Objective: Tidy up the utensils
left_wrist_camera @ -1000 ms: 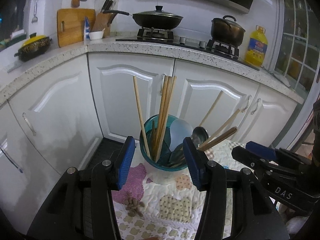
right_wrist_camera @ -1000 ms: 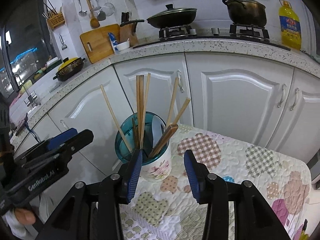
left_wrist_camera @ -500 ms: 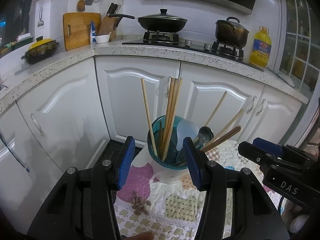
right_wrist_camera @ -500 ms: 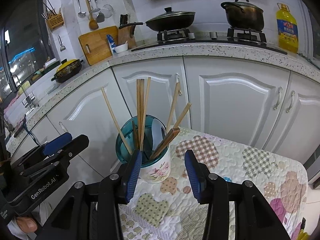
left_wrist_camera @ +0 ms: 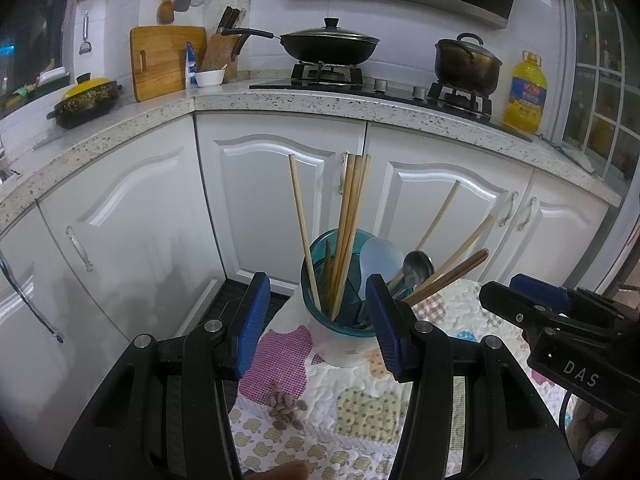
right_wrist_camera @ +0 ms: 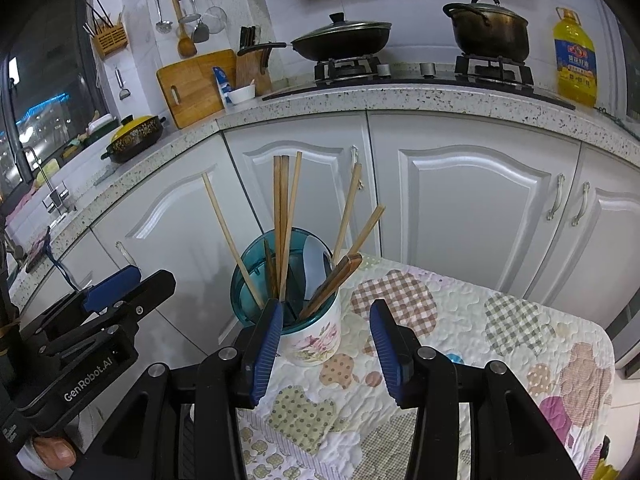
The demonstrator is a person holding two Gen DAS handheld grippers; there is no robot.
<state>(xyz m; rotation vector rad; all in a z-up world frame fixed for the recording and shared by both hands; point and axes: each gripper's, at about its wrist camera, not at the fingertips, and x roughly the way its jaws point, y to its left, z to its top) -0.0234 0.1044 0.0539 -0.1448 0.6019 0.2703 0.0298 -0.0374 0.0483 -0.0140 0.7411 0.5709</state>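
Note:
A white floral cup with a teal insert stands near the corner of a quilted table. It holds several light wooden chopsticks, a white spoon, a metal spoon and dark wooden chopsticks. My left gripper is open just short of the cup, which shows between its blue pads. My right gripper is open too, with the cup just beyond its left pad. Each gripper appears in the other's view: the right one, the left one. Neither holds anything.
The patchwork quilt covers the table, and its edge drops off just left of the cup. A few small brown bits lie on the cloth near the left gripper. White cabinets and a speckled counter with a stove stand behind.
The left wrist view has shifted slightly, so the kitchen sits a little lower in it. Both grippers stay open and the utensils have not moved.

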